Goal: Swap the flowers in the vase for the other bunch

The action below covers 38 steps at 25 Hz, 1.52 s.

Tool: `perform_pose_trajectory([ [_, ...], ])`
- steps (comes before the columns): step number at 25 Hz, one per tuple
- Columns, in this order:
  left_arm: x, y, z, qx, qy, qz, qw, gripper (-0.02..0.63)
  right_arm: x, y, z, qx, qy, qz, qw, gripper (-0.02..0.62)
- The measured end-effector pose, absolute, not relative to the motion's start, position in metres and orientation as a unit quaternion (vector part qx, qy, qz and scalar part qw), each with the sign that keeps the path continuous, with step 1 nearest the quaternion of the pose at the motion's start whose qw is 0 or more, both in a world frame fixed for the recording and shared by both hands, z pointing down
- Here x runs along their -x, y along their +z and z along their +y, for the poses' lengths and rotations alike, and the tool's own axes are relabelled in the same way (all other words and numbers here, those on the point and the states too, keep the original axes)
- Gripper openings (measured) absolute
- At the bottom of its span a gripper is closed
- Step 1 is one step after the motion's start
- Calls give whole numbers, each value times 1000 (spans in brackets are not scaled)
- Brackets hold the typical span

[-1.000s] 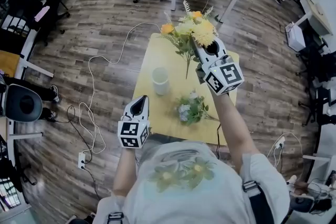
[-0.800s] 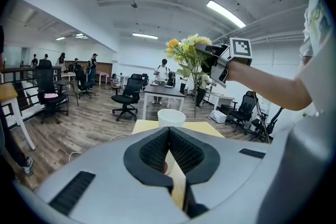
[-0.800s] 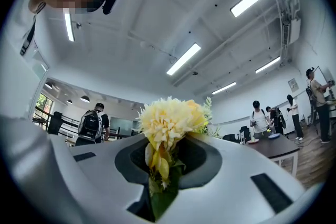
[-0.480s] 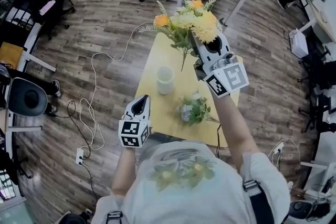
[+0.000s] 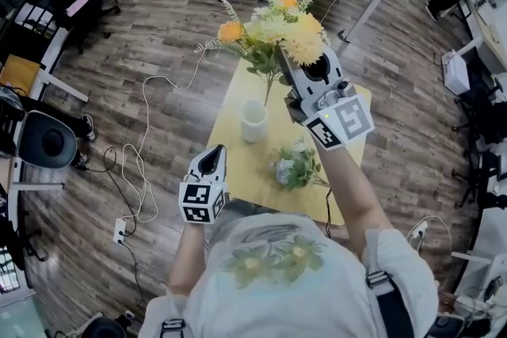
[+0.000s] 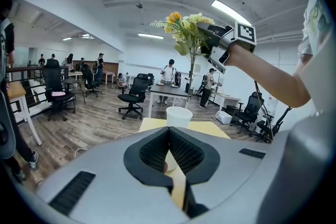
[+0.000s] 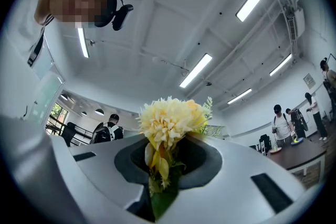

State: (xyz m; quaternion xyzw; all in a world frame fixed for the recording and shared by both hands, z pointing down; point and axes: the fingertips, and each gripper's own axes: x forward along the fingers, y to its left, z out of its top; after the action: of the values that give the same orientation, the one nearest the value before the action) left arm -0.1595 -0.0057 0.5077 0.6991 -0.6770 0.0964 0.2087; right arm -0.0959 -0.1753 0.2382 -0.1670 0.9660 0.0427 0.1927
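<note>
**Yellow flowers held up over the vase**

The yellow bunch [image 5: 273, 28] is held high in the air, right above the white vase [image 5: 254, 121]. It is held almost straight up and down: the blooms are at the top and the long green stem points down at the vase. The end of the stem is seen over the mouth of the vase and outside it.

The bunch is gripped by the right gripper [image 5: 291, 69], whose jaws are squeezed on the stems and leaves just under the blooms. The right arm is stretched out in front, and its gripper is tipped up a little.

The left gripper [image 5: 215, 151] is kept low and close to the body, pointed a bit down at the yellow table [image 5: 226, 99]. Its jaws are pressed together with nothing in them.

The other bunch [image 5: 295, 165] is lying flat on the table, near the vase.
</note>
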Motion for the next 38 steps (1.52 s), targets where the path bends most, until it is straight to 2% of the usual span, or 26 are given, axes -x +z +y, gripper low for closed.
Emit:
perform_pose_trajectory([
  [10, 172, 518, 12, -683, 91, -691, 218, 17, 116, 258, -160, 150, 32, 971, 184, 95],
  [20, 180, 520, 18, -678, 89, -695, 221, 17, 130, 303, -154, 154, 11, 978, 141, 100],
  [38, 174, 520, 23, -676, 91, -697, 222, 17, 123, 347, -138, 143, -13, 985, 92, 124],
])
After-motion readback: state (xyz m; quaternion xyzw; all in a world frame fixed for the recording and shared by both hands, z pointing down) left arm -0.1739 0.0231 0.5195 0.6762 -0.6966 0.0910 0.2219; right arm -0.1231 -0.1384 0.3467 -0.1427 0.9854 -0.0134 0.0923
